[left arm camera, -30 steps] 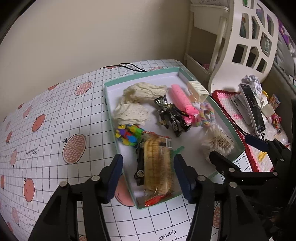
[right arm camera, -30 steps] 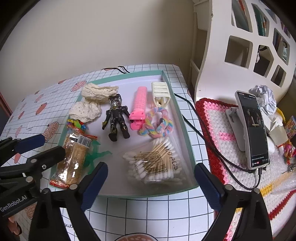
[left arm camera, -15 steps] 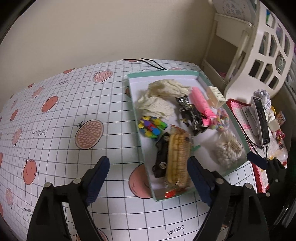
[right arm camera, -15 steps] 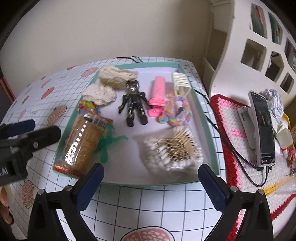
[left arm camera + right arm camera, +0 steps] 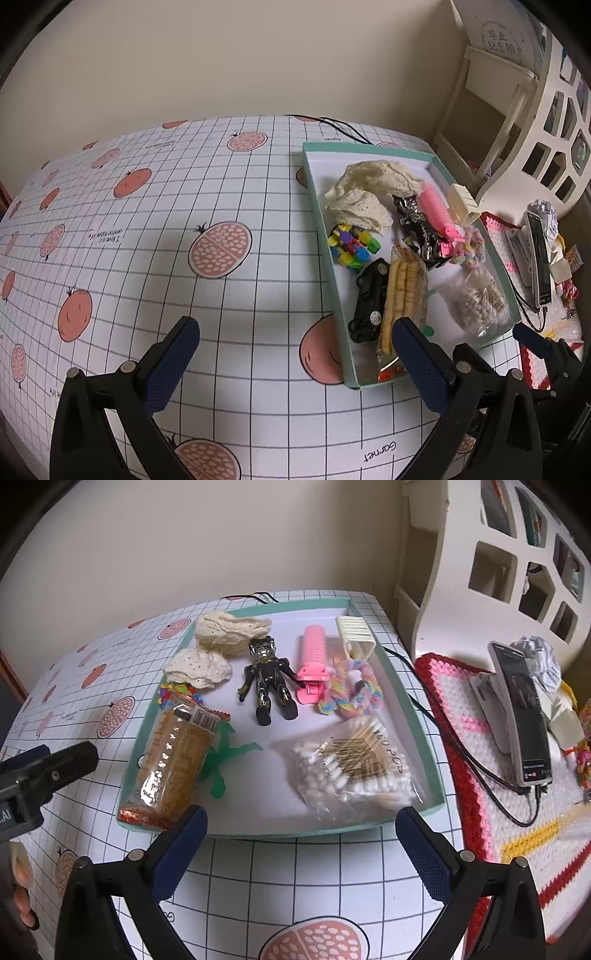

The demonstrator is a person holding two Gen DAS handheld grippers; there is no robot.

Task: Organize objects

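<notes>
— What sits where, from the left edge across?

— The left gripper [image 5: 295,349] hovers over the bare grid-and-pomegranate tablecloth [image 5: 155,236], its blue-padded jaws spread wide, nothing between them. Printed on the cloth: "Garnet" near the front edge, "I love o…" further left, the rest too small to read.

— And the task's things?

— All in the shallow mint-green cardboard tray [image 5: 430,746] at the table's right side. Along its left wall: two cream crocheted pieces [image 5: 201,666], a cluster of bright plastic blocks [image 5: 354,246], a black toy car [image 5: 370,304] and a clear-wrapped pack of biscuits [image 5: 171,764] with a barcode label; its print I cannot read. A green plastic figure [image 5: 221,764] lies half hidden under the pack. Centre: a black-and-gold robot figure [image 5: 269,679]. Then a pink hair clip [image 5: 313,662], a cream claw clip [image 5: 355,633] at the far right corner, a pastel rainbow scrunchie [image 5: 351,692], and a bag of cotton swabs [image 5: 354,768] marked "100 PCS".

— The right gripper [image 5: 301,843]?

— Low before the tray's front edge, jaws wide apart — empty. The car is hidden from its camera behind the biscuits.
</notes>
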